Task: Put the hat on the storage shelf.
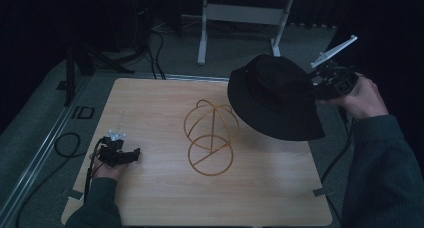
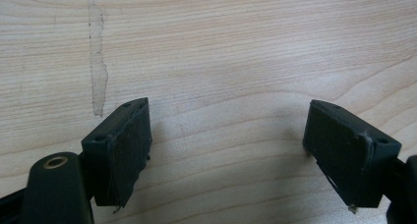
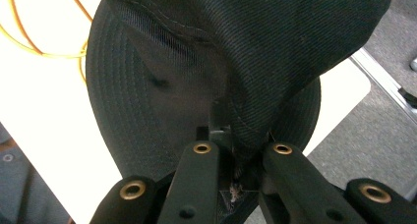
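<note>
The right gripper (image 1: pixel 314 82), clamped on the black hat's (image 1: pixel 272 95) brim, holds it just right of the wire stand (image 1: pixel 210 137), ready to seat it, while the left gripper (image 1: pixel 131 154) rests wide open and empty

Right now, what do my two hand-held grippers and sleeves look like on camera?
Both are black. The left hand-held gripper has flat rectangular pads, a brass-ringed hole in its linkage, a small pale plate on top and a black cable trailing off. The right hand-held gripper shows brass-ringed pivots and a grey three-cornered plate. Both sleeves are dark knit.
</note>
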Demonstrator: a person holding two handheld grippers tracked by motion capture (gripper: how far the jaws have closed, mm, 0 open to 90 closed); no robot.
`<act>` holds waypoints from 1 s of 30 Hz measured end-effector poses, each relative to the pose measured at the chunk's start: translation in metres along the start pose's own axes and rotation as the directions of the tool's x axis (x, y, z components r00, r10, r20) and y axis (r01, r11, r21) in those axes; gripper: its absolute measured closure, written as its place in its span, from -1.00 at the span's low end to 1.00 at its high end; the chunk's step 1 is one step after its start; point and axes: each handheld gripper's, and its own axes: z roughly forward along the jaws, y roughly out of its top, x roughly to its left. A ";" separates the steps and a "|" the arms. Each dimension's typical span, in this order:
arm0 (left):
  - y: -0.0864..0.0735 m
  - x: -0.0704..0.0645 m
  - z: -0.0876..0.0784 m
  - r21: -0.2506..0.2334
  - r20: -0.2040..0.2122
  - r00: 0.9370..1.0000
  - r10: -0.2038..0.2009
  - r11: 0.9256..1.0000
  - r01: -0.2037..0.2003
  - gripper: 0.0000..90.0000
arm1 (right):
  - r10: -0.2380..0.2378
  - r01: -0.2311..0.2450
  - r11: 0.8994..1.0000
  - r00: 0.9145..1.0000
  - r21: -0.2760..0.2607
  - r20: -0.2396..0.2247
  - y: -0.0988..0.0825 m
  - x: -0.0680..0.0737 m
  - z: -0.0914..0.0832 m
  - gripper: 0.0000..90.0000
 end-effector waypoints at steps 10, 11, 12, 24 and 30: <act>0.000 0.000 0.000 -0.002 0.000 1.000 -0.001 1.000 0.001 -0.58 | -0.012 0.011 0.999 1.000 -0.034 -0.016 0.001 0.002 -0.007 0.97; 0.000 0.000 0.000 -0.002 0.000 1.000 -0.001 1.000 0.001 -0.58 | -0.014 0.014 0.999 1.000 -0.038 -0.020 0.001 0.002 -0.007 0.97; 0.000 0.000 0.000 -0.001 0.000 1.000 -0.001 1.000 0.001 -0.58 | -0.012 0.011 0.999 1.000 -0.040 -0.019 0.001 0.003 -0.008 0.97; 0.000 -0.001 0.001 -0.002 0.002 1.000 0.000 1.000 0.000 -0.59 | -0.054 0.052 0.997 0.998 -0.065 -0.028 0.005 0.013 -0.015 0.97; 0.000 -0.001 0.001 -0.003 0.002 1.000 0.001 1.000 -0.001 -0.59 | -0.079 0.076 0.995 0.996 -0.072 -0.043 0.009 0.017 -0.017 0.97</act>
